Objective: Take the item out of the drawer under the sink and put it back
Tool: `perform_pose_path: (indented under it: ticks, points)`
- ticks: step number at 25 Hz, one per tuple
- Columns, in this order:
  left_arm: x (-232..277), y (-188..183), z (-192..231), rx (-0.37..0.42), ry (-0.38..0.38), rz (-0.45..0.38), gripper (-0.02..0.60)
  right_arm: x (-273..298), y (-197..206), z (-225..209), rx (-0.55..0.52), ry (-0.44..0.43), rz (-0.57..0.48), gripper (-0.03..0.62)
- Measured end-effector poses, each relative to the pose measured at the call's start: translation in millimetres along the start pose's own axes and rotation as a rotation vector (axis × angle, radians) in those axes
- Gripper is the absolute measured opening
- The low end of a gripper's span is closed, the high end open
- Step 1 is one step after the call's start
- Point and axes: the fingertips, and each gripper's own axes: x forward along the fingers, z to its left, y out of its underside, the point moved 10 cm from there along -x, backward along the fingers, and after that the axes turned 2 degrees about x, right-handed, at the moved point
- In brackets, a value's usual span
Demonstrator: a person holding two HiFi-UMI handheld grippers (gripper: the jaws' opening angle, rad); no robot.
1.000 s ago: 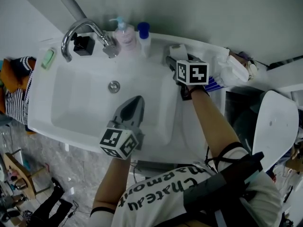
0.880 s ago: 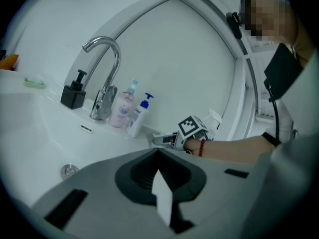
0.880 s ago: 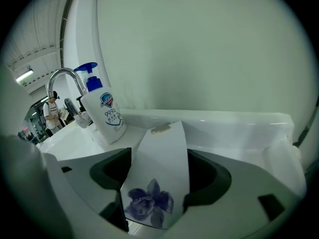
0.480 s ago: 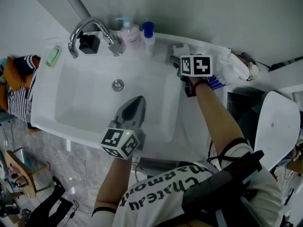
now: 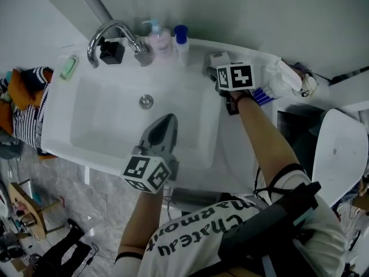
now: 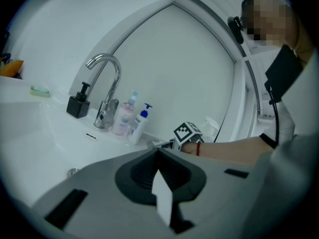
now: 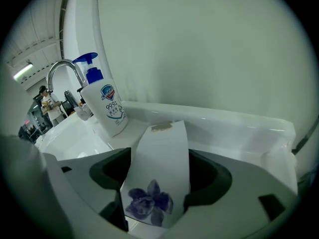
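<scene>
The item is a small white box printed with a purple flower (image 7: pixel 158 183). My right gripper (image 7: pixel 159 156) is shut on it, holding it over the counter behind the sink's right corner. In the head view the box (image 5: pixel 219 59) sticks out beyond the right gripper (image 5: pixel 214 69), near the back rim. My left gripper (image 5: pixel 168 121) hovers over the white sink basin (image 5: pixel 104 126), its jaws pressed together with nothing in them. In the left gripper view the left gripper (image 6: pixel 158 152) points across the basin toward the right hand. The drawer under the sink is hidden.
A chrome faucet (image 5: pixel 109 32), a black dispenser (image 5: pixel 111 52), a pink soap bottle (image 5: pixel 159 41) and a blue-capped bottle (image 5: pixel 181 41) line the back rim. A green soap bar (image 5: pixel 68 67) lies at the left. A crumpled plastic bag (image 5: pixel 285 79) sits at the counter's right end.
The head view has shifted slightly. The right gripper with the box has edged a little toward the back rim. The left gripper stays over the basin.
</scene>
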Motion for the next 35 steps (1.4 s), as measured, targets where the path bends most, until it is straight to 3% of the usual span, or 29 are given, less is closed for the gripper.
perform_pose_path:
  ticks: [10, 15, 28, 35]
  points:
    - [-24, -9, -5, 0.023, -0.033, -0.03, 0.008, -6, 0, 6, -0.091, 0.064, 0.009, 0.342]
    - [-37, -11, -13, 0.037, -0.047, -0.045, 0.008, -14, 0, 8, -0.049, 0.048, -0.019, 0.342]
    - [-66, -12, -39, 0.06, -0.074, -0.078, 0.008, -55, -2, 33, -0.083, -0.021, -0.152, 0.342]
    - [-75, -14, -57, 0.07, -0.07, -0.104, 0.008, -81, 3, 49, -0.221, -0.013, -0.175, 0.342]
